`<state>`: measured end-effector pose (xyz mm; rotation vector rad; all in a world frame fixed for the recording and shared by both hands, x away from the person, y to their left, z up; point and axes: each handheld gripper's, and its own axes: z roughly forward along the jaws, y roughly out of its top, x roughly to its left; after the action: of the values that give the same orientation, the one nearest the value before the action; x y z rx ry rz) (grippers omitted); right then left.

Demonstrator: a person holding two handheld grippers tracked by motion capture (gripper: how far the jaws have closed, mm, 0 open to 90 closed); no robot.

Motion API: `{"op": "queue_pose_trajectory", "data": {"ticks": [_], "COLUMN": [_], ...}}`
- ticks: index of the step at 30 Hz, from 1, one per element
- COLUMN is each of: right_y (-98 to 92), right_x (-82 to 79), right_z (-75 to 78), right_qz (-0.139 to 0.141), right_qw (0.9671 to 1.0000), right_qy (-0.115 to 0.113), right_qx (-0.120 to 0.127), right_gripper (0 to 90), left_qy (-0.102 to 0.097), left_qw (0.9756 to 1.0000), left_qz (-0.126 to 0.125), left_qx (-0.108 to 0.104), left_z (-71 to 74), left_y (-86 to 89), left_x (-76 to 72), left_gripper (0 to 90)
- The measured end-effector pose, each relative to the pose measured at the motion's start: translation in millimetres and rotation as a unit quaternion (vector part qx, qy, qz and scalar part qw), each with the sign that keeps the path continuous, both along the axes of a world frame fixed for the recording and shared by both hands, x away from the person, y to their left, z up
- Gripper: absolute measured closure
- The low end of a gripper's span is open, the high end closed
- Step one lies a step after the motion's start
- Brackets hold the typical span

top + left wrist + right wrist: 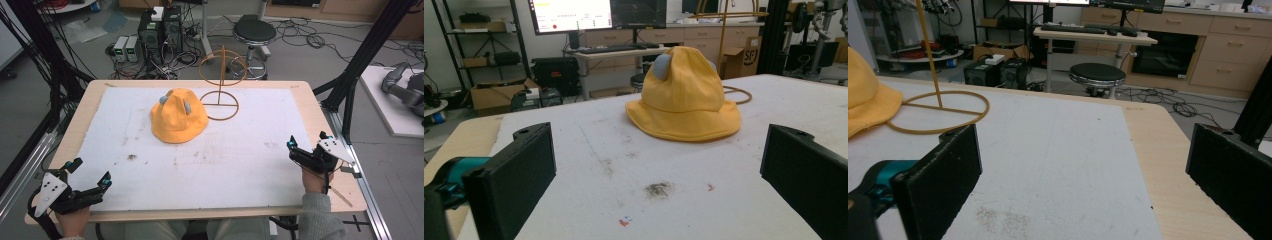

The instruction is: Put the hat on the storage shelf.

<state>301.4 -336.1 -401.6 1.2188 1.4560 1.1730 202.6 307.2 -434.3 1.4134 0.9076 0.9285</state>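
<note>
While both hands wait at the bottom of the high view, nothing has been picked up yet, so this looks like the very start of the job. The left black two-jaw gripper (89, 176) sits at the lower left of the frame with its jaws spread wide and nothing between them. The right black two-jaw gripper (306, 145) sits at the lower right, near the table edge, and its jaws are wide and hold nothing too.

Farther up, in the middle of the frame, the soft yellow cloth bucket hat with small grey ears (178, 116) lies flat on the white table cover (250, 165), well apart from both grippers. Just behind it, to its upper right, stands the thin orange wire hat stand with a round ring base (220, 95); the brim touches or nearly touches the ring.

I think the next move is to reach forward to the hat, close on its brim, and lift it toward the stand.
</note>
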Motion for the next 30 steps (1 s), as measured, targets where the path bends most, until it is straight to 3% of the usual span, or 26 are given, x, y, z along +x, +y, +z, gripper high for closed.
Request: {"op": "queue_pose_trajectory", "data": {"ticks": [18,30], "right_y": [-1.4,-3.7], "right_x": [-4.7,-6.8], "right_z": [0.6,-0.6], "right_qz": [-0.002,-0.004], "right_qw": [1.0,1.0], "right_qy": [-0.004,-0.001], "right_qx": [-0.007,-0.007], "right_gripper": [0.8,0.8], "left_qy": [0.002,-0.007], "left_qw": [1.0,0.9997], "left_qz": [-0.007,-0.023], "left_qx": [0.003,0.007], "left_z": [2.3,12.6], "left_y": [-4.9,-19.4], "left_x": [2.6,17.5], "left_gripper": [1.7,1.7]}}
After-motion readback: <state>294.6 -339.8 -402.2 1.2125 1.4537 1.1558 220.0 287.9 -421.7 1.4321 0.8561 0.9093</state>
